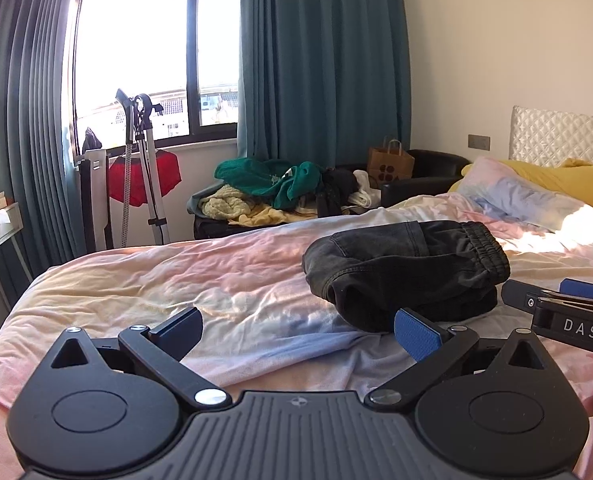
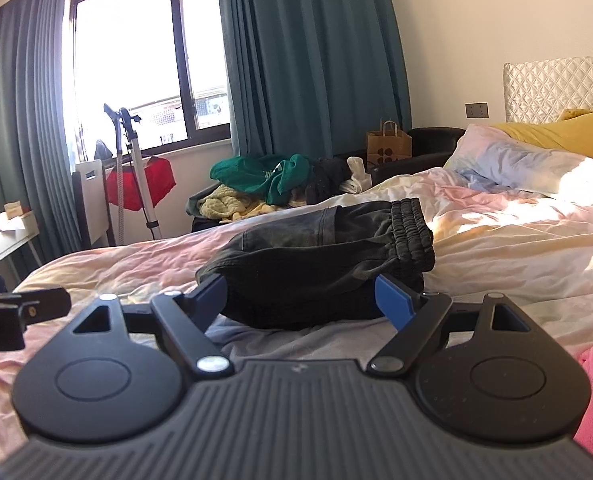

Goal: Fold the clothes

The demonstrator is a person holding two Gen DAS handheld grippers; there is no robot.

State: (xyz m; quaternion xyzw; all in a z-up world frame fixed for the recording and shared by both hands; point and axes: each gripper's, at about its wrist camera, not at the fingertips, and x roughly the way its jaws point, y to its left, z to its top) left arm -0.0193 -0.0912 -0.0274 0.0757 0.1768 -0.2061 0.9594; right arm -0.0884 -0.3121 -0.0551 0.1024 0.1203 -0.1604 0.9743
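We hold our left gripper (image 1: 298, 332) low and level, jaws spread wide with nothing between the blue pads. Our right gripper (image 2: 302, 294) sits just to its right, a little farther forward, jaws likewise wide apart.

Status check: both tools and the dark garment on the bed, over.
Left tool open, empty, just short of the folded dark garment. Right tool open, fingers either side of its near edge. Nothing in the way on the bed.
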